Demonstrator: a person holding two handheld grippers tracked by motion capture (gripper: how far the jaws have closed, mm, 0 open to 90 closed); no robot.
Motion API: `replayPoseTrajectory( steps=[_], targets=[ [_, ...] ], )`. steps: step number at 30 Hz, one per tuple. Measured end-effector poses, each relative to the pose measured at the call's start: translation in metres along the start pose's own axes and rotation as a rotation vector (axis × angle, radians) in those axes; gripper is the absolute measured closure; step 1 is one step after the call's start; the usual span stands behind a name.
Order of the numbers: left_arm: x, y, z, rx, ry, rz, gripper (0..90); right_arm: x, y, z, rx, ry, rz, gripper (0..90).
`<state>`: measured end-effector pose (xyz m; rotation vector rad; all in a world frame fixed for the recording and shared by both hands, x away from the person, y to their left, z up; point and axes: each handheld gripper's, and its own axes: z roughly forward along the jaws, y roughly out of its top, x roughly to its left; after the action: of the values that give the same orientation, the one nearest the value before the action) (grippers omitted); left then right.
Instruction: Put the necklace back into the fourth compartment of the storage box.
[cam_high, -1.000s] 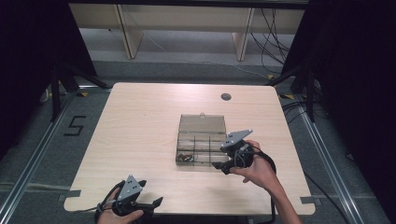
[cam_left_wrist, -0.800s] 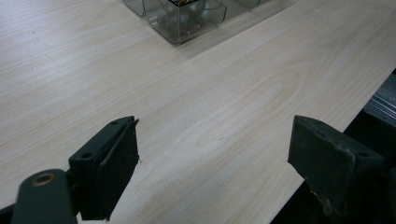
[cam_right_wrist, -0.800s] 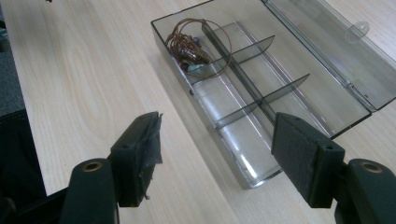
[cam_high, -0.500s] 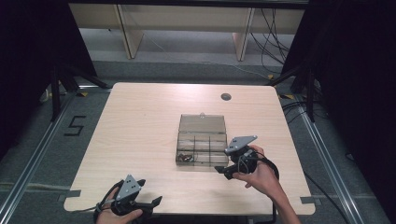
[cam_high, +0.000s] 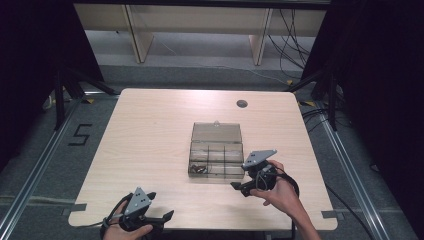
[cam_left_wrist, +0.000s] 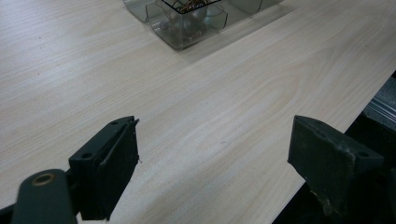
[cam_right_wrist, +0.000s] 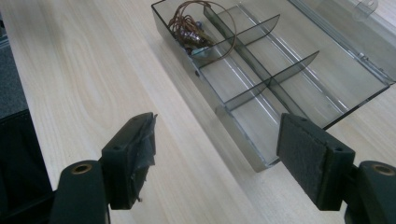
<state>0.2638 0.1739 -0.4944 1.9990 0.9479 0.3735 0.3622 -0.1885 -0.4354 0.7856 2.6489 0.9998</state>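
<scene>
Between the right gripper's (cam_right_wrist: 215, 154) pads lies bare wood – its jaws have just been opening and stand apart, empty, just off the near corner of the clear divided box (cam_high: 216, 152), which sits mid-table with its lid laid back and a coil of copper wire (cam_right_wrist: 192, 29) in one end compartment. Another careless reach could knock the light box askew or snag the coil. The left gripper (cam_high: 159, 220) rests apart too, empty – at the table's (cam_high: 150, 125) near edge.

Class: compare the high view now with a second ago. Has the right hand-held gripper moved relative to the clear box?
Yes. The right hand-held gripper has drawn back from the clear box toward the table's near edge; its jaws, with nothing between them, have just been opening.
</scene>
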Motion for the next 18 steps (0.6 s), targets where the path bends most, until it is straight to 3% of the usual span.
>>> replayPoseTrajectory(
  steps=[1, 7, 9, 12, 14, 17, 18],
  targets=[
    [0.000, 0.000, 0.000, -0.004, -0.001, -0.001, 15.6, 0.000, -0.001, -0.002, 0.016, -0.001, 0.014, 28.7],
    [-0.001, 0.000, 0.000, -0.010, -0.005, -0.007, 15.6, 0.002, -0.007, -0.001, -0.011, 0.021, 0.017, 27.8],
    [0.000, 0.000, 0.000, -0.002, -0.005, 0.006, 15.6, 0.002, -0.010, -0.003, 0.008, 0.008, 0.020, 27.4],
    [0.000, 0.000, 0.000, 0.001, -0.004, 0.006, 15.6, 0.002, -0.012, -0.002, -0.007, 0.003, 0.027, 27.3],
    [-0.002, 0.000, 0.001, -0.007, -0.007, -0.020, 15.6, 0.002, -0.016, -0.002, 0.003, 0.001, 0.041, 27.2],
    [-0.002, 0.000, 0.001, -0.012, -0.008, -0.009, 15.6, -0.001, -0.020, -0.004, 0.014, 0.003, 0.033, 27.2],
    [-0.002, 0.000, 0.001, -0.013, -0.009, -0.026, 15.6, -0.001, -0.021, -0.004, 0.009, 0.001, 0.033, 26.9]
  ],
)
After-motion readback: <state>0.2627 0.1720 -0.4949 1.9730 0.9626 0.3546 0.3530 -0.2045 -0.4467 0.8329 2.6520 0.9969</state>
